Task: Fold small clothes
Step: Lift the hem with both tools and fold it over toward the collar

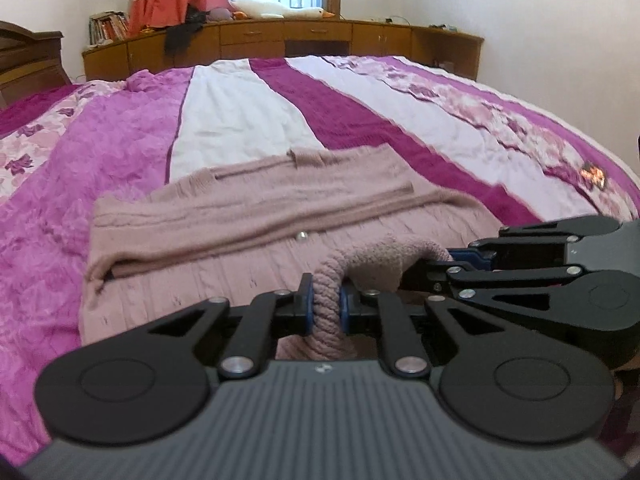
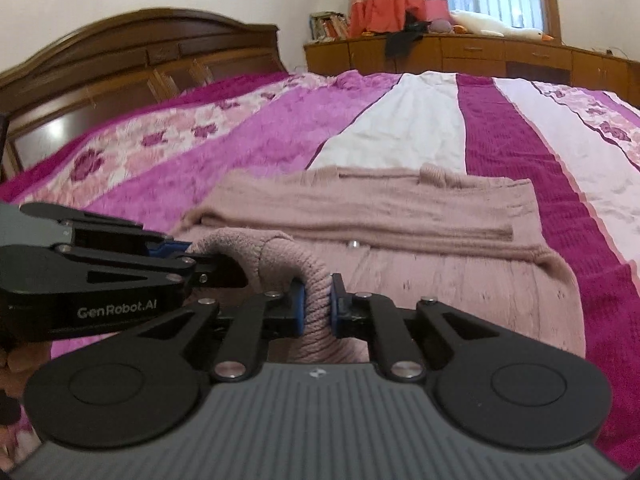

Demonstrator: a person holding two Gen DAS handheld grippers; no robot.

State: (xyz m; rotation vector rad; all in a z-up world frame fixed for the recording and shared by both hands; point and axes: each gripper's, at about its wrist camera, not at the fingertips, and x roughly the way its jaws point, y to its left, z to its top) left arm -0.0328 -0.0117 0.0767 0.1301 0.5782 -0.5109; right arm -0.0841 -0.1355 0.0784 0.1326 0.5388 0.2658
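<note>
1. The left gripper (image 1: 326,302) is clamped on the ribbed hem of a dusty-pink knit sweater (image 1: 240,216).
2. The right gripper (image 2: 318,300) pinches the same hem just beside it.
3. Ahead of both, the sweater lies on a purple striped bedspread (image 1: 120,152), sleeves folded across.

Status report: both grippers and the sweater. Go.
Left gripper and right gripper shut on pink knit sweater, near edge bunched. Sleeves folded across. Bedspread ahead, nothing blocking.
</note>
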